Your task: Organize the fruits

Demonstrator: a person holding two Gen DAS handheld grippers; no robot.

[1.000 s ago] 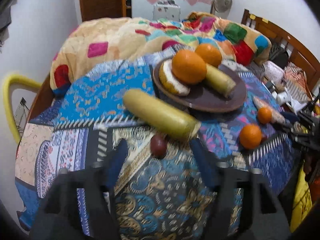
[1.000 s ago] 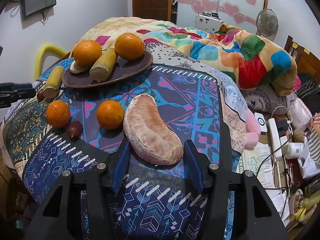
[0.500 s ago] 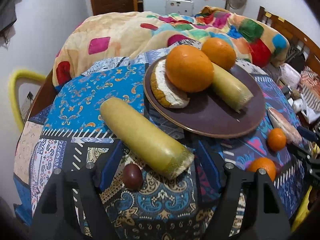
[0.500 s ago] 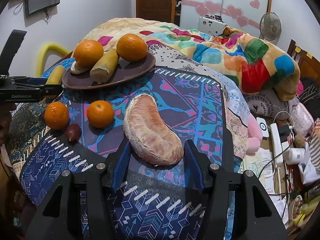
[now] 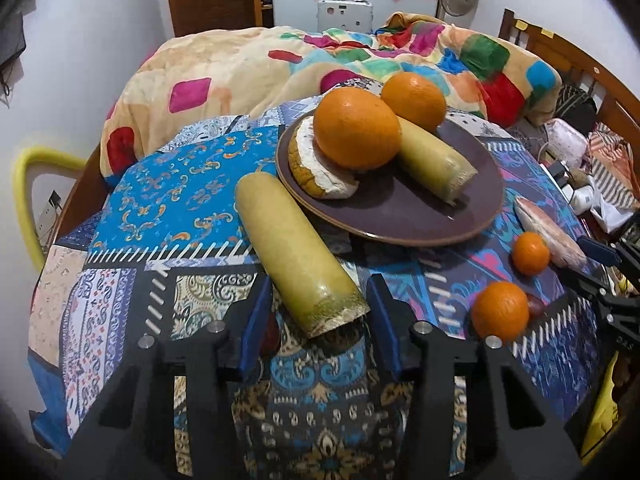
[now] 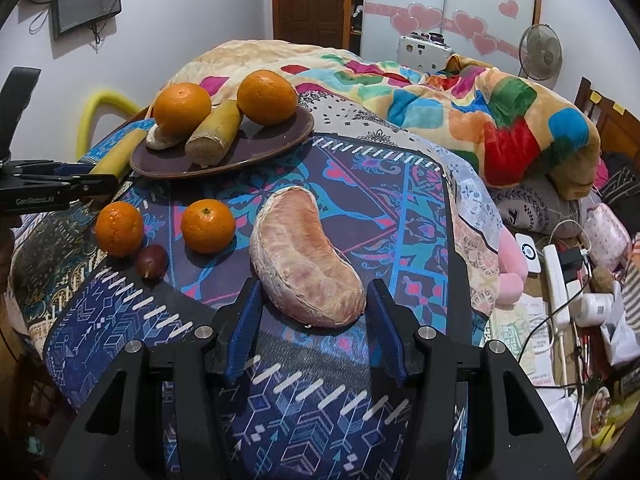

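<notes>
A brown plate [image 5: 404, 222] [image 6: 256, 151] holds two oranges, a pomelo wedge and a yellow-green stalk. A second yellow-green stalk [image 5: 294, 254] lies on the patterned cloth beside the plate, its cut end between the open jaws of my left gripper [image 5: 318, 322]. A small dark fruit [image 5: 270, 334] is half hidden behind the left finger. My right gripper [image 6: 312, 314] is open around the near end of a peeled pomelo segment [image 6: 306, 258]. Two small oranges [image 6: 208, 226] [image 6: 119, 229] and another dark fruit [image 6: 151, 261] lie left of it.
The round table's patterned cloth [image 6: 120, 320] drops off at the near edge. A bed with a colourful blanket [image 6: 460, 108] stands behind. Cables and clutter [image 6: 568, 280] lie on the floor at right. A yellow chair [image 5: 28, 200] is at left.
My left gripper has moved forward over the table, so the loose stalk's cut end now sits between its jaws. The right gripper has hardly moved around the pomelo segment.
</notes>
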